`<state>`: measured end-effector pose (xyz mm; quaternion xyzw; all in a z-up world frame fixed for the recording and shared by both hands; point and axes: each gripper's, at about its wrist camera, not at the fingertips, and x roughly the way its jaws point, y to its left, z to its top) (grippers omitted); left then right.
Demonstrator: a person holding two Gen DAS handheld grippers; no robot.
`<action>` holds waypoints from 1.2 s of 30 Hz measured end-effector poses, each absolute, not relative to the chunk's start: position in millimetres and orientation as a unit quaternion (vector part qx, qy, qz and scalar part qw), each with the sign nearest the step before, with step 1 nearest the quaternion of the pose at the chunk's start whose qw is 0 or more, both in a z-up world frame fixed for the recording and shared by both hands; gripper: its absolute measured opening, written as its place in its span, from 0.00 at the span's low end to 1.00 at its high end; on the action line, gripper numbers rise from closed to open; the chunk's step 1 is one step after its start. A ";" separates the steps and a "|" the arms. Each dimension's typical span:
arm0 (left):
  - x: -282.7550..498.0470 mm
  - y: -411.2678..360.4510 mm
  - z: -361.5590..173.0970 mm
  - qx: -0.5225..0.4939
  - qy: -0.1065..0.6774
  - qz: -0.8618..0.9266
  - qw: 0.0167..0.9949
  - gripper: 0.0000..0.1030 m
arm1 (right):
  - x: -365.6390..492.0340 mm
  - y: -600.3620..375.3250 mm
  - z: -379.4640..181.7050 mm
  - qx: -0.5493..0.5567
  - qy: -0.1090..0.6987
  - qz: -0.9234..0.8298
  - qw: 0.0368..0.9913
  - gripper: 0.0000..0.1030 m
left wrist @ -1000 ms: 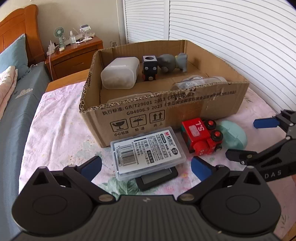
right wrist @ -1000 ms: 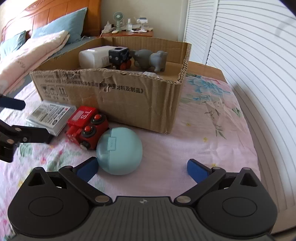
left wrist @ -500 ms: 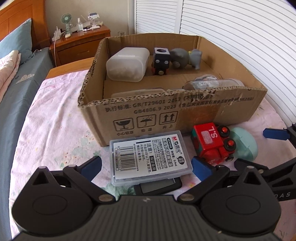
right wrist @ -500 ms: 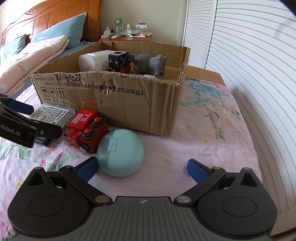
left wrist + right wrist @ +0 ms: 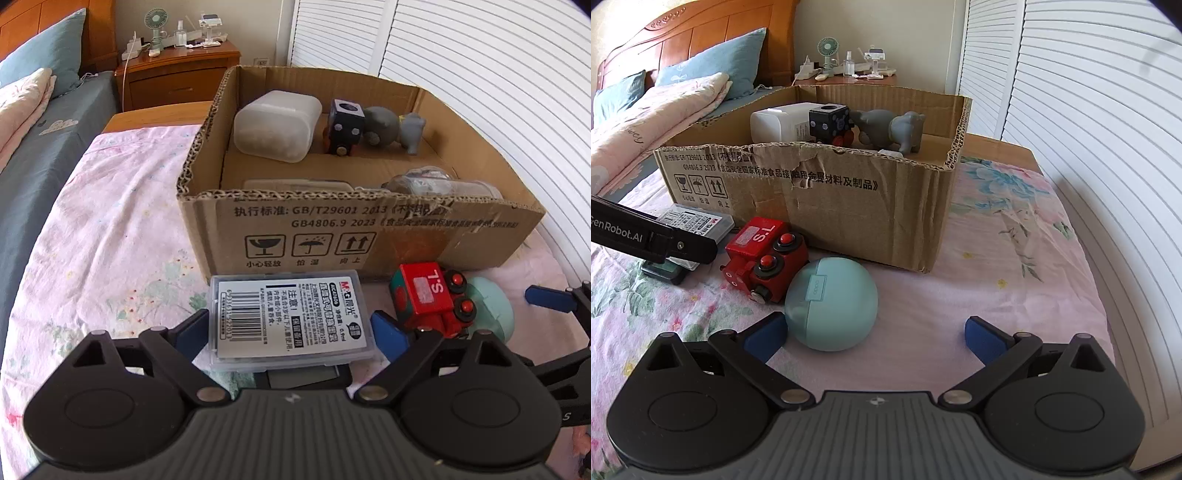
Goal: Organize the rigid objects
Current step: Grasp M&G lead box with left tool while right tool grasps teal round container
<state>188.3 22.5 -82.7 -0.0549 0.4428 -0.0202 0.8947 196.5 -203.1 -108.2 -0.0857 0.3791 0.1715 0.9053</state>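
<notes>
A clear plastic case with a barcode label [image 5: 291,319] lies on a dark flat device [image 5: 303,376] in front of the cardboard box [image 5: 369,236]. My left gripper [image 5: 291,332] is open, its blue pads on either side of the case. A red toy train [image 5: 430,302] and a teal round case [image 5: 831,302] lie to its right. My right gripper [image 5: 875,332] is open; its left pad is close beside the teal case. The box holds a white container [image 5: 277,125], a black block toy [image 5: 345,125] and a grey animal figure [image 5: 391,129].
The box stands on a pink floral sheet [image 5: 103,240]. A wooden nightstand [image 5: 177,70] with a small fan is behind it. White louvered doors [image 5: 1089,110] run along the right. Pillows and a headboard [image 5: 683,44] are at the left.
My left gripper has moved forward so its pads now flank the clear case. My right gripper has moved closer to the teal case.
</notes>
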 end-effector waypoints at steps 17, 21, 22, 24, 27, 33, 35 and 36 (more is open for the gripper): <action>185.5 26.8 -83.1 -0.047 0.441 -0.033 0.896 0.88 | 196.6 -192.9 -98.7 -0.144 0.356 0.296 0.875 0.62; 184.8 27.1 -83.3 -0.045 0.440 -0.036 0.896 0.88 | 192.3 -193.2 -96.9 -0.143 0.355 0.289 0.877 0.57; 184.6 26.9 -83.1 -0.043 0.440 -0.037 0.896 0.88 | 191.3 -193.7 -96.8 -0.142 0.356 0.285 0.879 0.57; 182.4 26.8 -82.6 -0.040 0.441 -0.040 0.895 0.88 | 188.0 -195.4 -96.4 -0.140 0.359 0.275 0.881 0.57; 178.3 26.6 -82.3 -0.034 0.443 -0.042 0.895 0.88 | 180.4 -200.7 -95.7 -0.137 0.365 0.262 0.883 0.57; 179.9 24.0 -83.0 -0.032 0.442 -0.030 0.896 0.89 | 178.1 -200.8 -95.8 -0.137 0.365 0.249 0.886 0.60; 180.4 23.7 -83.6 -0.034 0.442 -0.027 0.896 0.89 | 180.7 -197.7 -96.5 -0.134 0.366 0.249 0.887 0.60; 180.3 23.7 -83.7 -0.034 0.441 -0.026 0.896 0.89 | 181.5 -197.1 -96.8 -0.131 0.366 0.248 0.887 0.60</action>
